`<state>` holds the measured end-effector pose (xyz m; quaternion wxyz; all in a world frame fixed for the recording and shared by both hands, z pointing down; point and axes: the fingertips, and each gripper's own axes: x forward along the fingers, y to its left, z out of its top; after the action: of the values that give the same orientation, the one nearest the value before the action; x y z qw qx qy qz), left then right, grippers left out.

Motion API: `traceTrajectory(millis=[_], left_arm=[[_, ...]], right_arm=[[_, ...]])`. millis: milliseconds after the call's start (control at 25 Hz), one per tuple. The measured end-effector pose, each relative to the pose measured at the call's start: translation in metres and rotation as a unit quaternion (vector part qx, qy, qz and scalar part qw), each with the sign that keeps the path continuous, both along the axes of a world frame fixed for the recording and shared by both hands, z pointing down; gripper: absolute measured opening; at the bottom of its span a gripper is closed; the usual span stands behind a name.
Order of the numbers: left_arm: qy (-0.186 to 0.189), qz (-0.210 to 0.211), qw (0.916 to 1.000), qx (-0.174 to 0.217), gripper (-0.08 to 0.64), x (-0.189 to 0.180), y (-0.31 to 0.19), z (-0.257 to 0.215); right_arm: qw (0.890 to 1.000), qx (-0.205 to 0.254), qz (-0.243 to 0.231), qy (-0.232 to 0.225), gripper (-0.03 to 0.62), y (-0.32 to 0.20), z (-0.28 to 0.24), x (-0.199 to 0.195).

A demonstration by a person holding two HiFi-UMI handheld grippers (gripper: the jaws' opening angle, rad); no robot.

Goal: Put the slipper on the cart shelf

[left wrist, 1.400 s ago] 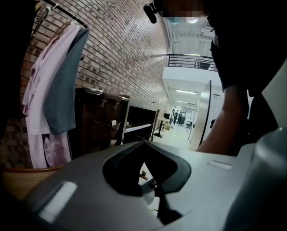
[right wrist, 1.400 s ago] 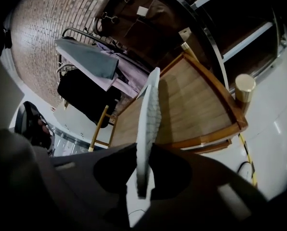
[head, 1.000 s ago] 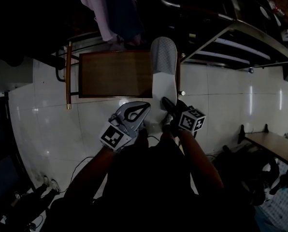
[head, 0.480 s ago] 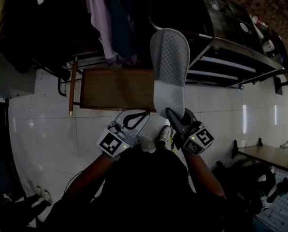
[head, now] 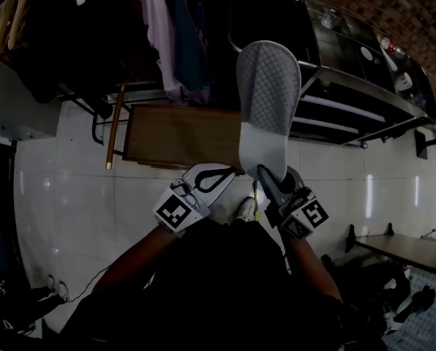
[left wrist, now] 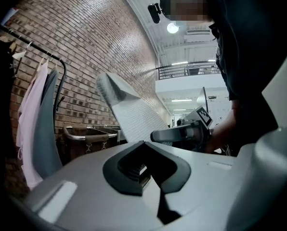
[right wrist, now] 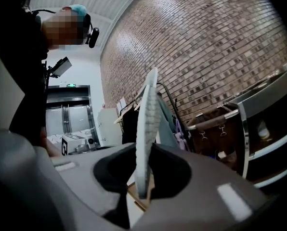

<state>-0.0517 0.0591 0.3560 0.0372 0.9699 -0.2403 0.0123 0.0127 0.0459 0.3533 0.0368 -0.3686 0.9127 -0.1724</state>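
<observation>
The right gripper (head: 266,175) pinches the slipper (head: 268,93), seemingly light and bendy, by its near end; the left gripper (head: 219,174) sits closed, empty.

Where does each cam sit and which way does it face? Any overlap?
Head view: on the person's head, facing steeply down; shows slipper, left gripper, right gripper, both forearms.
Left gripper view: on the left gripper, along its shut jaws toward a brick wall; right gripper and arm show.
Right gripper view: on the right gripper, along jaws clamped on the slipper; torso at left.
Shared: all three show the slipper.
</observation>
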Motion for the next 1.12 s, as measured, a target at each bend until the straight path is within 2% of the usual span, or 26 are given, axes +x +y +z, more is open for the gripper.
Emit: traceTrajectory(millis=[280,760,1120], left_arm=[[0.029,-0.003,0.9996,-0.006,0.005,0.007,-0.002,-0.005],[0.022,-0.006,0.9997,-0.007,0.005,0.007,-0.006,0.0],[0.018,0.017,0.9996,-0.013,0.005,0.011,-0.007,0.012]], right_arm=[[1.0,0.003,-0.006,0.0,0.067,0.0,-0.001,0.008],[1.0,0.001,-0.002,0.006,0.067,-0.002,0.002,0.011],[0.999,-0.021,0.039,0.012,0.067,0.005,0.022,0.026]])
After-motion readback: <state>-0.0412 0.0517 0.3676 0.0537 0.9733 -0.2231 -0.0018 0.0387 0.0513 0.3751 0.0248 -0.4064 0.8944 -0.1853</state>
